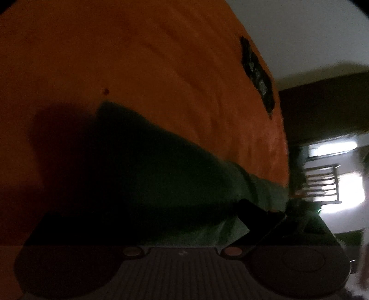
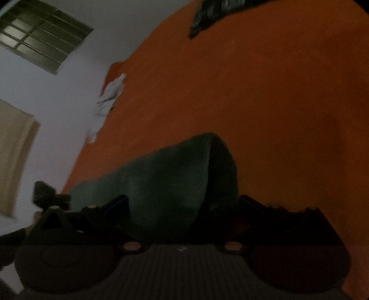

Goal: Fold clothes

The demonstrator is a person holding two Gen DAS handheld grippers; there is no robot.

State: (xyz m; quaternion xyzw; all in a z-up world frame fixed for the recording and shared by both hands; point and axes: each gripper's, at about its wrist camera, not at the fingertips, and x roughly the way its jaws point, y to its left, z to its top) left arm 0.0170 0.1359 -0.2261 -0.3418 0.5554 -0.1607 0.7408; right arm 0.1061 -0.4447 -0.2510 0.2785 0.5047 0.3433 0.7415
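A dark green garment lies on an orange bedsheet. It runs across the front of my left gripper. The right finger stands far out to the side, the left finger is lost in shadow, and the cloth fills the wide gap. In the right wrist view a raised fold of the green garment sits between the spread fingers of my right gripper. The left finger and right finger flank the cloth, and I see no pinch on it.
A dark patterned cloth lies further up the orange bedsheet, seen also as the dark cloth. A white striped cloth sits at the bed's edge. White walls, a barred window and a bright opening surround the bed.
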